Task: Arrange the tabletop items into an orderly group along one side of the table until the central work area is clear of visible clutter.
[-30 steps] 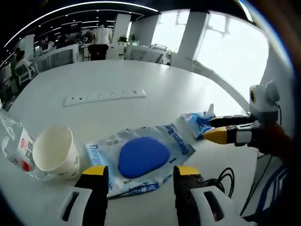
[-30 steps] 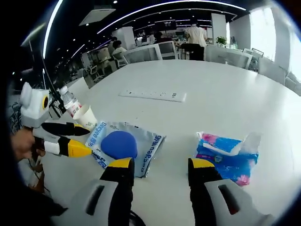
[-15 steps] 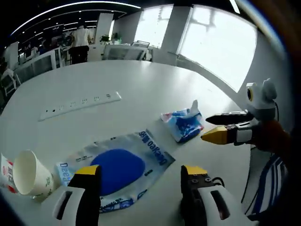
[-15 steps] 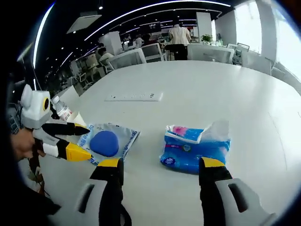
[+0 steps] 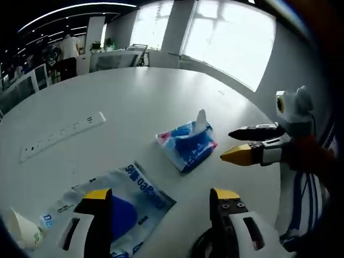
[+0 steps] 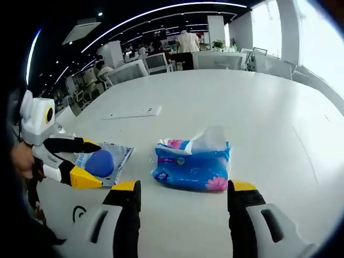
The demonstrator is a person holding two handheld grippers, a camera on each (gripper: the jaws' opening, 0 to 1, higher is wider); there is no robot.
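A blue tissue pack (image 6: pixel 191 164) with a white tissue sticking out lies on the white table just beyond my open right gripper (image 6: pixel 183 192); the same tissue pack (image 5: pixel 187 144) sits mid-table in the left gripper view. A clear pouch with a blue oval (image 5: pixel 115 207) lies under my open left gripper (image 5: pixel 160 200), and a paper cup (image 5: pixel 19 232) lies tipped at the lower left. The right gripper (image 5: pixel 241 142) enters the left gripper view from the right, beside the tissue pack. The left gripper (image 6: pixel 80 159) comes in from the left, over the pouch (image 6: pixel 102 160).
A white power strip (image 5: pixel 60 135) lies farther out on the table (image 5: pixel 145 91); it also appears as the power strip (image 6: pixel 133 113) in the right gripper view. A black cable (image 6: pixel 78 213) hangs at the near table edge. Desks, chairs and people fill the office behind.
Both views have swung towards the tissue pack, which now sits centred before the right gripper. The cup and pouch have slid to the lower left of the left gripper view. Both grippers stay open.
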